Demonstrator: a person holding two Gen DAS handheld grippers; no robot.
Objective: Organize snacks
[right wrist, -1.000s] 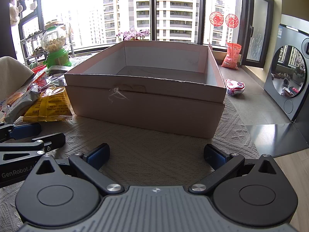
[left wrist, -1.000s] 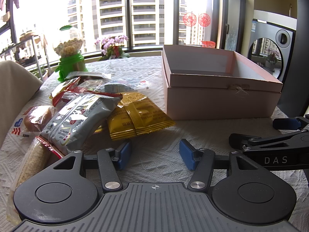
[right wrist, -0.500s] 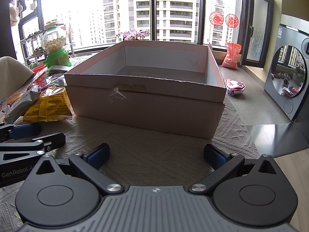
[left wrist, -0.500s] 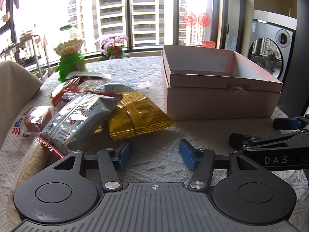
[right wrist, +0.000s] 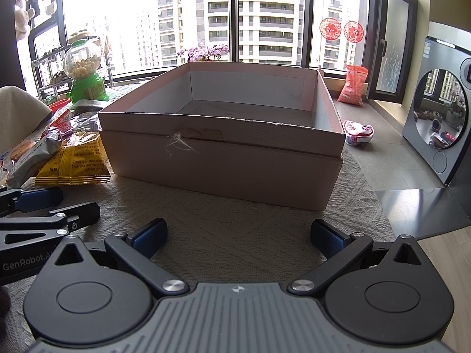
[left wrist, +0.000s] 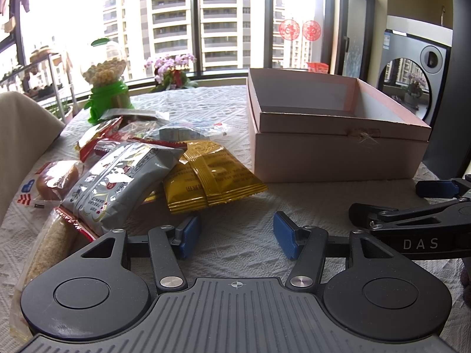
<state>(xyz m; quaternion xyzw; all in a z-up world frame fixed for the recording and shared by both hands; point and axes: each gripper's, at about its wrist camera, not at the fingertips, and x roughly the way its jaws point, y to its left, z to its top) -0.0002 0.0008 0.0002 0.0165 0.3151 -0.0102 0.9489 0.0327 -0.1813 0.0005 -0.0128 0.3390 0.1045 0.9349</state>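
**Pink box and loose snacks on the bench**

Pink cardboard box point(right wrist: 223, 158), open-topped, nothing visible inside, standing on the white-clothed bench point(left wrist: 244, 244). Left of it, a heap of snacks: grey packet point(left wrist: 117, 182) overlapping yellow packet point(left wrist: 212, 176), red wrappers point(left wrist: 97, 135) behind, a bun-like item point(left wrist: 53, 176), possibly bread. Left tongs point(left wrist: 237, 232) apart, holding nothing, just short of the yellow packet. Right tongs point(right wrist: 238, 236) apart, likewise unladen, facing the box.

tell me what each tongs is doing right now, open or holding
left tongs: open, holding nothing
right tongs: open, holding nothing
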